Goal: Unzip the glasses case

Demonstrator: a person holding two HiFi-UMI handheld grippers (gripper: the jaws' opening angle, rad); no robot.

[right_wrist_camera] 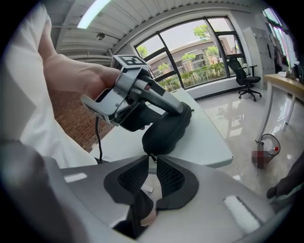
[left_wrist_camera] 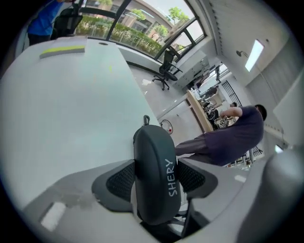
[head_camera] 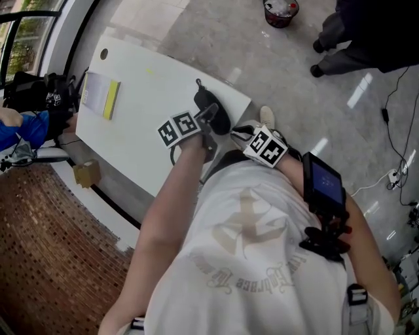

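Observation:
A black glasses case point(head_camera: 215, 110) with white lettering is tipped up at the near edge of the white table point(head_camera: 137, 105). My left gripper point(head_camera: 207, 122) is shut on it. In the left gripper view both pads point(left_wrist_camera: 121, 179) press the sides of the case point(left_wrist_camera: 156, 190), and its small loop points away. My right gripper point(head_camera: 237, 133) is close on the case's right. In the right gripper view its jaws point(right_wrist_camera: 152, 159) stand a narrow slit apart. The thin zipper pull point(right_wrist_camera: 152, 156) hangs from the case point(right_wrist_camera: 164, 130) just at their tips, and I see no pad pressing on it.
A pad with a yellow-green edge point(head_camera: 101, 95) lies at the table's far left. A person in dark clothes point(head_camera: 366, 39) stands on the floor beyond, near a red bin point(head_camera: 280, 12). A cardboard box point(head_camera: 86, 173) sits under the table edge. A person in blue point(head_camera: 23, 127) is at the left.

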